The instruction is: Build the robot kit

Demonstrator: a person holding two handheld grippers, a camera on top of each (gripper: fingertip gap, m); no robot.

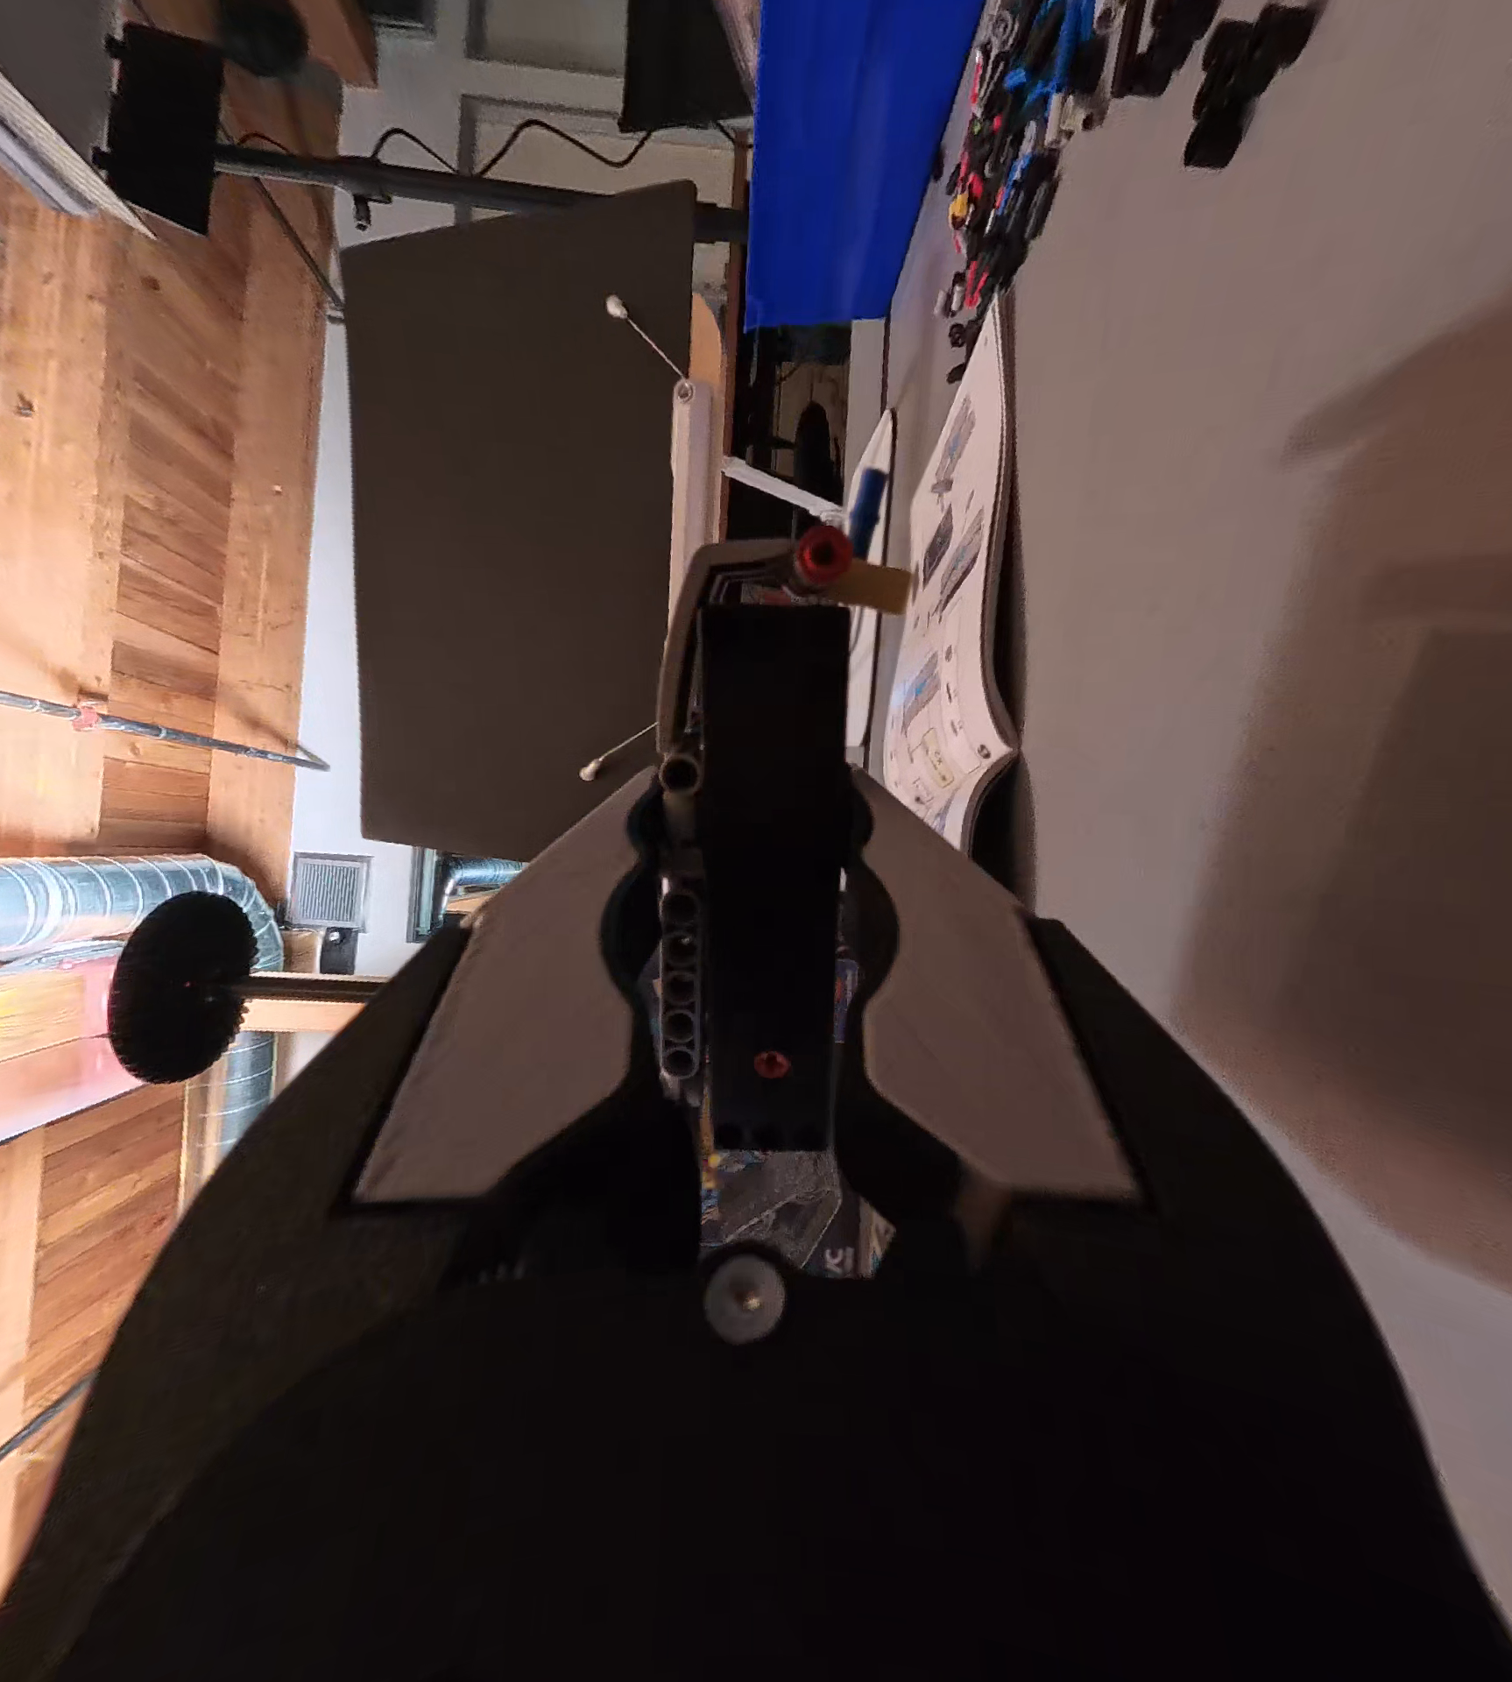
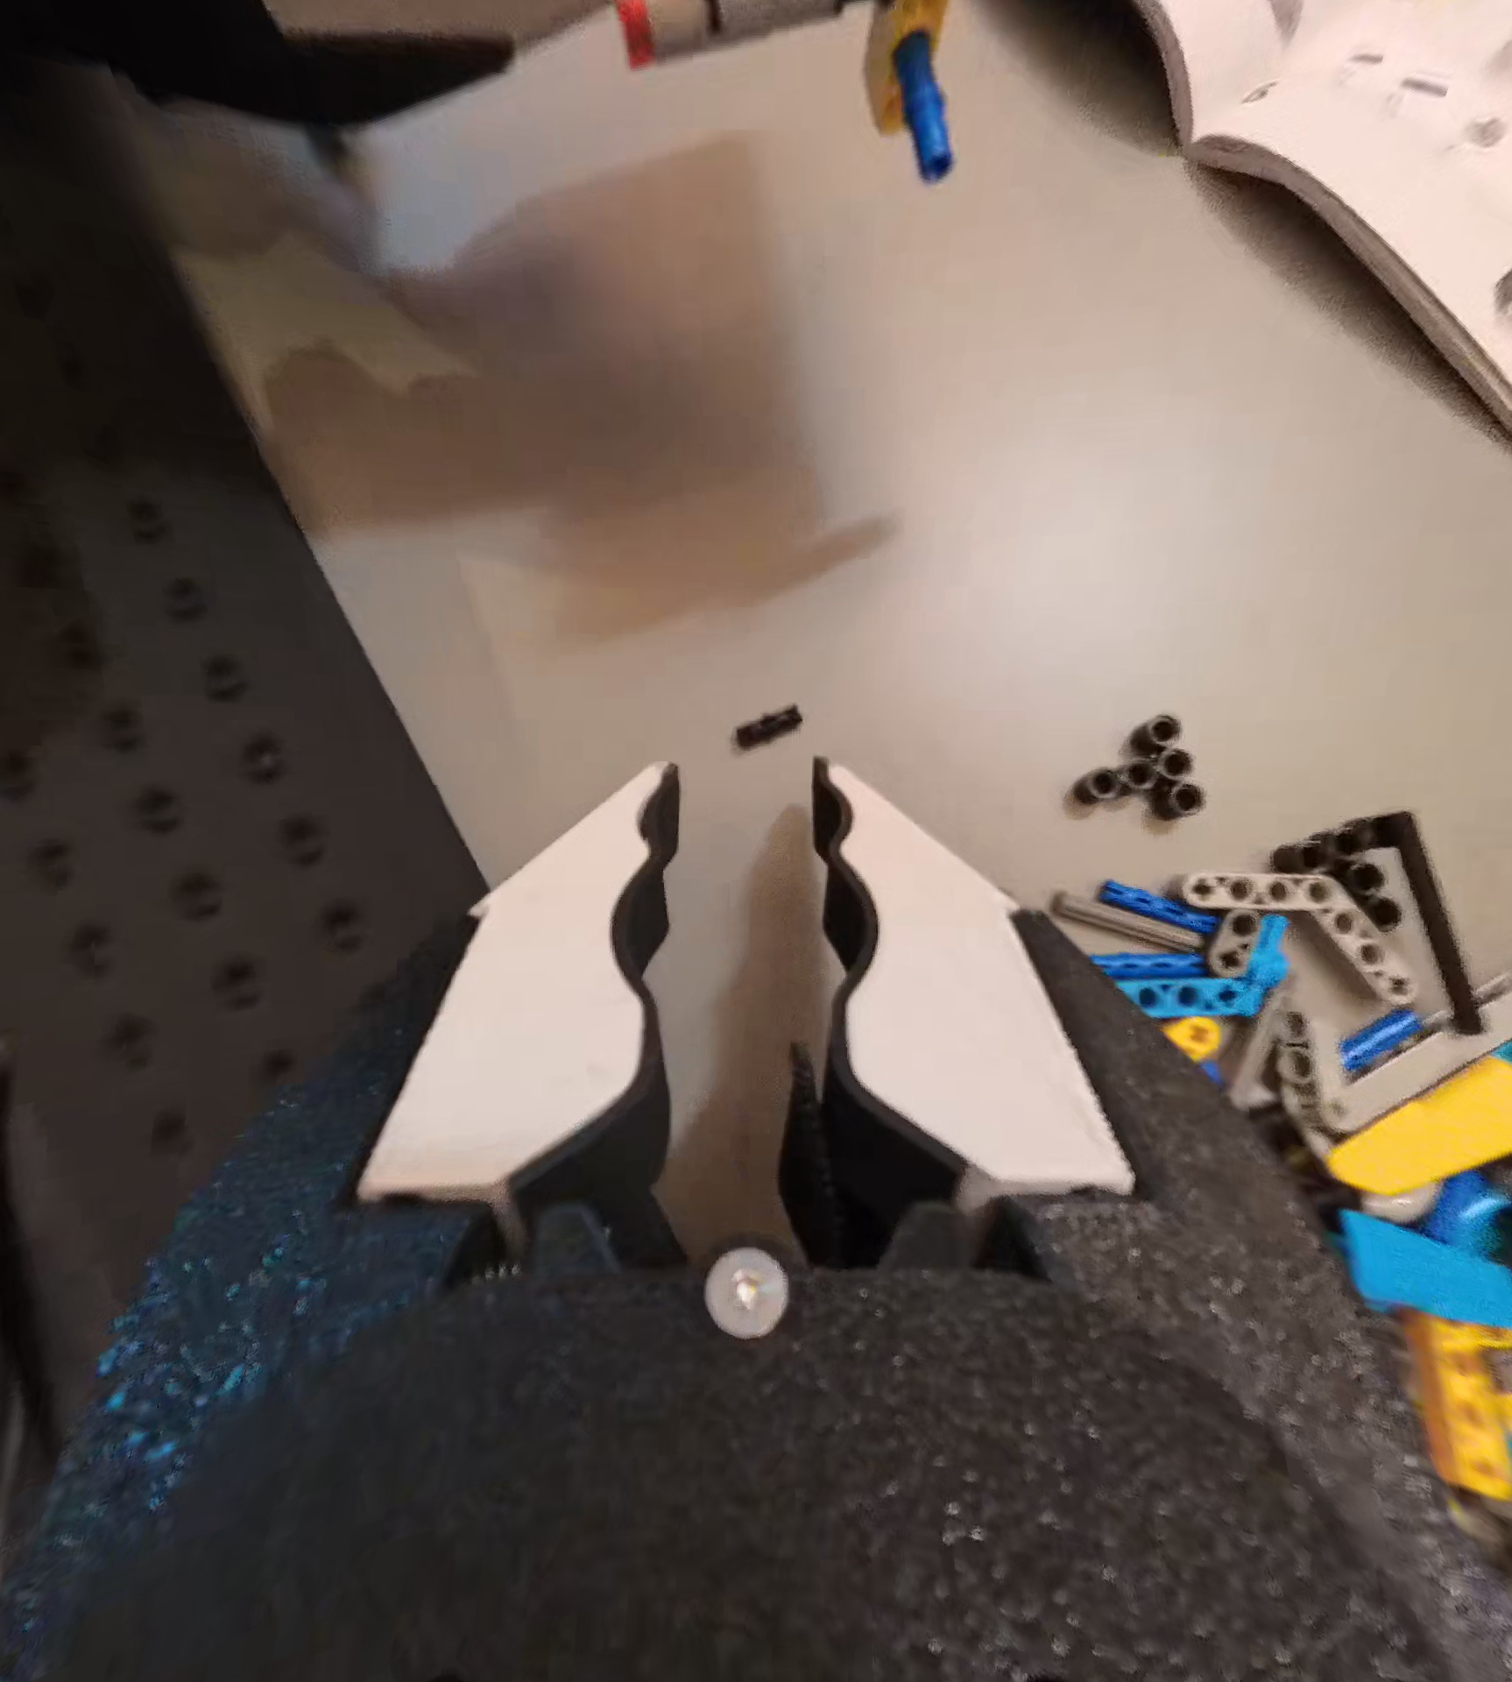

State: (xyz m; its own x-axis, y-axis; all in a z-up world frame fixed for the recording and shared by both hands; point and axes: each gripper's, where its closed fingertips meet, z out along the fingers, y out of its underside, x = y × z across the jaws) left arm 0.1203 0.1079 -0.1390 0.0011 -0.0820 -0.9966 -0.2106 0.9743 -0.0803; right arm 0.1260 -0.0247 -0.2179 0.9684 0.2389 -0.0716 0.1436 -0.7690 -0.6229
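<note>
Closest to my lens, my left tool is clamped tight on a black brick assembly, which stands up between the fingers and blocks the middle of that view. A grey holed beam runs along its side and a red bush with a tan pin caps its far end. Beyond it an open instruction booklet lies on the pale table, and a heap of loose parts sits far off by a blue cloth.

Over on my right tool, the fingers are parted and holding nothing, hovering low over the table. A small black pin lies just past the tips. A black multi-hole connector sits near, to the side, and a jumble of blue, yellow and grey pieces crowds the edge. A dark perforated board fills the other side.
</note>
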